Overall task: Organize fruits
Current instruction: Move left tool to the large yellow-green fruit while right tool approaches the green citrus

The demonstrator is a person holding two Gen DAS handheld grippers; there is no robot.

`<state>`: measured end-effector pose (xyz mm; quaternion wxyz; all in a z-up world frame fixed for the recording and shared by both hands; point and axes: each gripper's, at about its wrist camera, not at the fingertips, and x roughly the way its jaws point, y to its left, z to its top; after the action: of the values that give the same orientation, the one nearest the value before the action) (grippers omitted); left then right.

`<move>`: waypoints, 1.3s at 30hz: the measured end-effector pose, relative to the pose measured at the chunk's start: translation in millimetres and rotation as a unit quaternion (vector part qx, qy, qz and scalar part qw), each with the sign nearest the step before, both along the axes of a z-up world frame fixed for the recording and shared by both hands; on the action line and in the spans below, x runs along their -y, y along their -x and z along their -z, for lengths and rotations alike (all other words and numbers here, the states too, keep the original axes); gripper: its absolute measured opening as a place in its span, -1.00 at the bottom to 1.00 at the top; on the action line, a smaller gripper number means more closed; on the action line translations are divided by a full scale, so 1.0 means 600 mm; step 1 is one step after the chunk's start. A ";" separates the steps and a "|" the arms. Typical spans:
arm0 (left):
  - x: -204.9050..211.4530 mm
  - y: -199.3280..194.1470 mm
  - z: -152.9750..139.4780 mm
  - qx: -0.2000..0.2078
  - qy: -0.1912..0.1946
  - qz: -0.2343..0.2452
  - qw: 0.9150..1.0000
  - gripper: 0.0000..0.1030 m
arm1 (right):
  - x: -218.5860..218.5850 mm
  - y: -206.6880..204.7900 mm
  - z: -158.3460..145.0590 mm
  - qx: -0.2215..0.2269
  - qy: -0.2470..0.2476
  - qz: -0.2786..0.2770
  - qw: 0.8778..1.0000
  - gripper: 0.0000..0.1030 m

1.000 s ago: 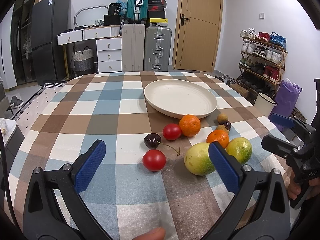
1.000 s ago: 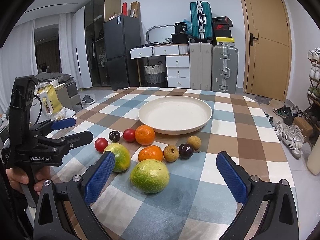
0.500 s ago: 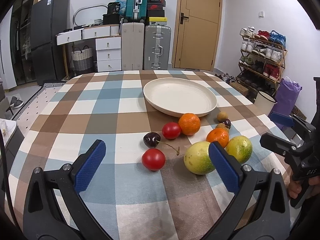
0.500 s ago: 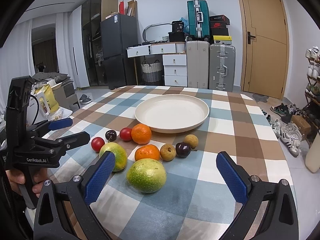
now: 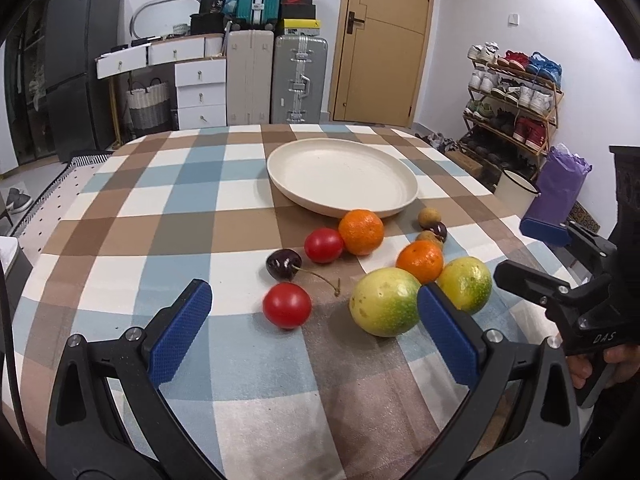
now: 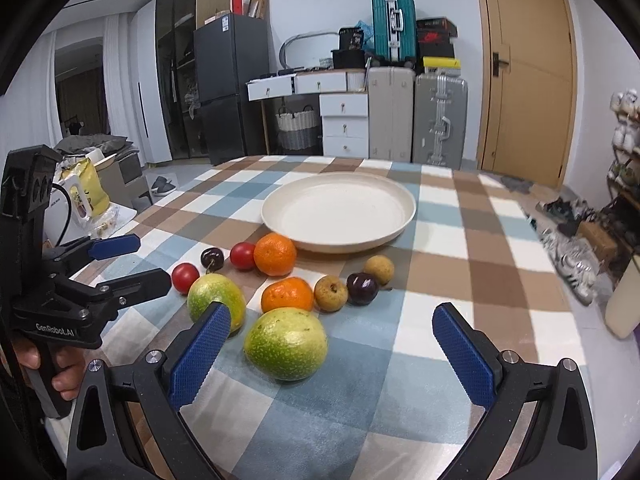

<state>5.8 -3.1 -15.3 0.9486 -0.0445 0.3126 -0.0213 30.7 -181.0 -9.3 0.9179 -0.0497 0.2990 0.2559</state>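
Observation:
An empty cream plate (image 5: pixel 408 196) (image 6: pixel 404 220) sits mid-table on the checked cloth. In front of it lie loose fruits: two tangerines (image 5: pixel 361 231) (image 5: pixel 420 261), two red tomatoes (image 5: pixel 287 305) (image 5: pixel 323 245), a dark cherry (image 5: pixel 283 264), two green-yellow fruits (image 5: pixel 385 307) (image 6: pixel 285 344), two small brown fruits and a dark plum (image 6: pixel 362 288). My left gripper (image 5: pixel 314 332) hovers open just short of the near tomato. My right gripper (image 6: pixel 332 354) hovers open above the large green fruit. Neither touches anything.
The table's near edge is close below both grippers. Beyond the table stand suitcases (image 5: pixel 300 80), white drawers (image 5: pixel 200 96), a dark fridge (image 5: pixel 80 64), a door and a shoe rack (image 5: pixel 512 108). A hand holds each gripper's handle at the table sides.
Both grippers have crept slightly forward toward the fruits, so the fruits sit a little lower and nearer in both views. Both stay open. No fruit has moved.

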 end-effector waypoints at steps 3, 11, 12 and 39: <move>0.011 -0.005 0.001 -0.013 -0.001 0.011 1.000 0.99 | -0.001 -0.013 0.012 -0.035 0.001 -0.002 0.999 0.99; 0.042 -0.024 0.010 -0.040 -0.033 0.035 0.998 0.99 | -0.010 -0.029 0.038 -0.090 0.020 -0.018 0.996 0.98; 0.044 -0.027 0.011 -0.043 -0.034 0.039 0.998 0.99 | -0.013 -0.030 0.041 -0.094 0.025 -0.021 0.995 0.98; 0.044 -0.055 0.009 -0.070 0.011 0.079 0.994 0.70 | -0.029 -0.030 0.042 -0.117 0.009 -0.079 0.990 0.08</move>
<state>38.8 -29.7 -20.7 0.9194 -0.0317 0.3800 -0.0965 48.6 -163.9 -34.6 0.8530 -0.0512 0.4017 0.3292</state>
